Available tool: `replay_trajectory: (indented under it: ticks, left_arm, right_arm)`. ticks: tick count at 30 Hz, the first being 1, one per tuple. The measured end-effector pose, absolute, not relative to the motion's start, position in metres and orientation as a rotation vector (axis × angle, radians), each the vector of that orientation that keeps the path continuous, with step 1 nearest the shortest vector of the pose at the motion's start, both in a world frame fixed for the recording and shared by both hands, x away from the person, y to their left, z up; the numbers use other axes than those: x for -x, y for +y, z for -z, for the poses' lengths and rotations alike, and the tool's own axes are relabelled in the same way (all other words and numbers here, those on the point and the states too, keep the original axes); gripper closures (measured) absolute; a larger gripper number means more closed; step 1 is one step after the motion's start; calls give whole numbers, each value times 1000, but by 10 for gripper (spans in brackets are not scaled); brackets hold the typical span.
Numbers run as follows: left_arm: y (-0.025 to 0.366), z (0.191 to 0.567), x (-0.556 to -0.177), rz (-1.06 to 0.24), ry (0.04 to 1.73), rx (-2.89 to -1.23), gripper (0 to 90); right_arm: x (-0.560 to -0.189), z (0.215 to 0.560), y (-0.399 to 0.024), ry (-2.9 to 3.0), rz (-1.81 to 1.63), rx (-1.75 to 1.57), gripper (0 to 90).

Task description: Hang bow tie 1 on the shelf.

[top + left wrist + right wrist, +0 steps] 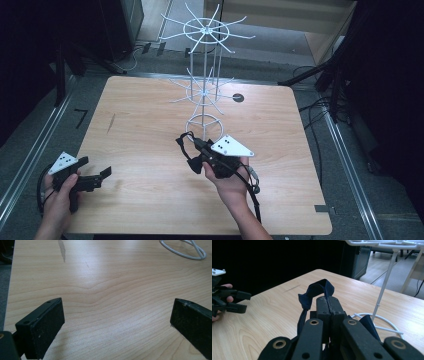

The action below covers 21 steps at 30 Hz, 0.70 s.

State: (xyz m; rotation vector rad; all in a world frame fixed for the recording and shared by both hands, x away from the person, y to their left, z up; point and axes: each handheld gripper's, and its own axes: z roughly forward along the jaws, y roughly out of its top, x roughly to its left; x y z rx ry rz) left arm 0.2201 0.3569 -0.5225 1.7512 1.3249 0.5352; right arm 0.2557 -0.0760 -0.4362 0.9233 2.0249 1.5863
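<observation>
The right gripper [328,305] has its fingers clamped on a dark blue strap [315,293] near the white wire rack [202,90] at the worktop's far edge, a carry toward hanging. Next, a loop likely needs lifting over a rack arm. The left gripper [95,172] waits, fingers apart, at the near left corner.

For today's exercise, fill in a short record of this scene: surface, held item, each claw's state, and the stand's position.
surface: wooden table
held item: dark blue strap, looped above the jaw tips
right claw: shut on the strap, near the stand's base ring
left claw: open, nothing between the jaws, at the table's near left corner
stand: white wire rack, upright, two tiers of spokes, towards the table's far side
</observation>
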Motion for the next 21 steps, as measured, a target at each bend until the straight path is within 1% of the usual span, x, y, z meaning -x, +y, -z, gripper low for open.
replay_trajectory:
  ticks: [21]
  left_arm:
    - [357, 522, -220, -535, 1322, -1756, 0]
  right_arm:
    - [-260, 412, -78, 1957, -1620, -896, 900]
